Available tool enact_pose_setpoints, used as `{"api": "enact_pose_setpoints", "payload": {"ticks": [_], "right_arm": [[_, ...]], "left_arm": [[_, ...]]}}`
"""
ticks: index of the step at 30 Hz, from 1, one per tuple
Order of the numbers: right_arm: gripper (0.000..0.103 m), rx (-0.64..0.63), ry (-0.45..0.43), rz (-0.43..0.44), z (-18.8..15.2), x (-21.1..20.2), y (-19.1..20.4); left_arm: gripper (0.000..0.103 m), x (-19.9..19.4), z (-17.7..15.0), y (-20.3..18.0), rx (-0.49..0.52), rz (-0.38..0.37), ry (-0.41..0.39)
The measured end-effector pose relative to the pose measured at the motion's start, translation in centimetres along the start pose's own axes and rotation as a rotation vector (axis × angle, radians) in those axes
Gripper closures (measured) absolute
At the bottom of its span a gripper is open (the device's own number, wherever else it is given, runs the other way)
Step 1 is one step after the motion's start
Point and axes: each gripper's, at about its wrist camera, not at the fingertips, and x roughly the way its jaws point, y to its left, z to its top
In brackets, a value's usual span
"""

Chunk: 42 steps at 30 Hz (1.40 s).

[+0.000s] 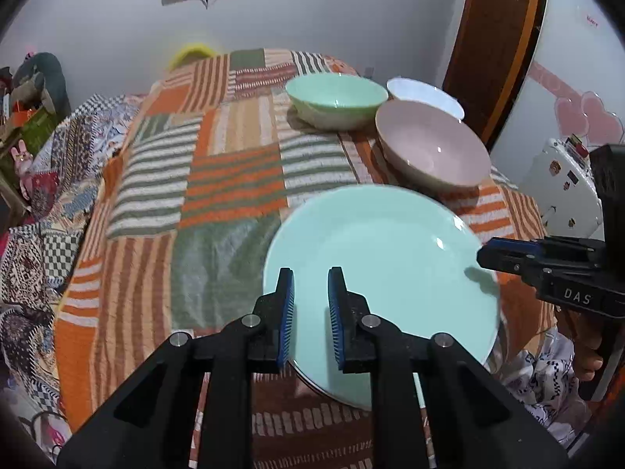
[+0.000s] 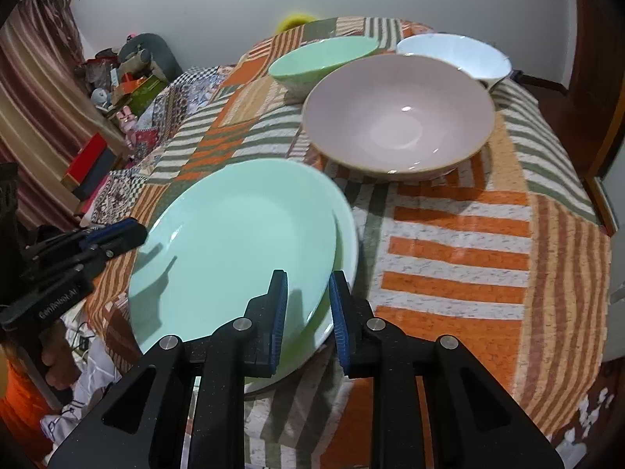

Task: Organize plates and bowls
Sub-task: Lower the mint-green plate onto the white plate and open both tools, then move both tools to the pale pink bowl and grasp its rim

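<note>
A mint-green plate (image 1: 383, 273) lies on a second plate at the table's near edge; it also shows in the right wrist view (image 2: 234, 250), where the lower plate's rim (image 2: 347, 242) peeks out. Behind stand a pink bowl (image 1: 429, 148) (image 2: 398, 117), a green bowl (image 1: 336, 97) (image 2: 320, 60) and a white bowl (image 1: 425, 95) (image 2: 457, 54). My left gripper (image 1: 310, 312) is open above the plate's near left rim. My right gripper (image 2: 308, 312) is open, straddling the plate's right rim; it shows in the left wrist view (image 1: 504, 254).
The table is covered by a striped orange, green and white patchwork cloth (image 1: 218, 179) (image 2: 468, 234). A wooden door frame (image 1: 496, 51) stands at the right. Clutter and toys (image 1: 31, 93) lie at the far left. A patterned blanket (image 1: 39, 242) hangs left of the table.
</note>
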Motion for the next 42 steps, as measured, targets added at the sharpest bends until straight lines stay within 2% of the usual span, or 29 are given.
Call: {"api": "enact_pose_setpoints", "payload": {"ticks": [4, 8, 10, 13, 16, 17, 22, 31, 33, 34, 37, 39, 40, 42], "right_arm": [[0.077, -0.007, -0.043, -0.027, 0.5, -1.4, -0.5], [0.071, -0.012, -0.09, -0.052, 1.3, -2.6, -1.2], [0.067, -0.022, -0.113, -0.061, 1.7, -3.1, -1.4], [0.06, -0.025, -0.151, -0.079, 2.7, -3.8, -2.0], [0.052, -0.016, -0.191, -0.11, 3.6, -4.3, -3.0], [0.049, -0.009, -0.202, -0.121, 3.9, -4.4, -3.4], [0.047, 0.038, -0.227, -0.143, 5.4, -4.2, -6.0], [0.047, 0.097, -0.208, -0.175, 7.1, -1.8, -9.2], [0.047, 0.1, -0.199, -0.174, 7.2, -1.0, -9.5], [0.048, 0.101, -0.189, -0.169, 7.3, -0.5, -9.6], [0.061, 0.117, -0.169, -0.138, 7.4, 0.3, -9.9], [0.07, 0.128, -0.157, -0.12, 7.5, 0.8, -10.1], [0.077, 0.134, -0.152, -0.111, 7.5, 1.0, -10.2], [0.082, 0.137, -0.144, -0.082, 7.4, 1.2, -10.2]], "left_arm": [[0.076, -0.5, 1.4, -0.1, 0.002, 0.004, -0.028], [0.057, -0.8, 3.0, -0.6, 0.011, 0.027, -0.064], [0.051, -0.6, 4.2, -1.1, 0.015, 0.037, -0.075], [0.048, 0.1, 5.8, -1.8, 0.021, 0.025, -0.073], [0.038, 0.9, 7.2, -2.4, 0.014, 0.002, -0.07], [0.037, 1.3, 7.7, -2.7, 0.014, -0.001, -0.07], [0.037, 4.2, 10.1, -4.4, 0.04, -0.029, -0.035], [0.037, 10.7, 12.6, -6.7, 0.085, -0.066, 0.055], [0.039, 12.0, 12.8, -6.9, 0.089, -0.069, 0.072], [0.044, 12.4, 12.8, -6.9, 0.086, -0.071, 0.078], [0.063, 13.8, 12.9, -6.8, 0.075, -0.095, 0.11], [0.08, 14.4, 12.9, -6.7, 0.069, -0.12, 0.132], [0.083, 14.7, 12.8, -6.7, 0.067, -0.133, 0.143], [0.09, 15.2, 12.6, -6.8, 0.06, -0.169, 0.162]]}}
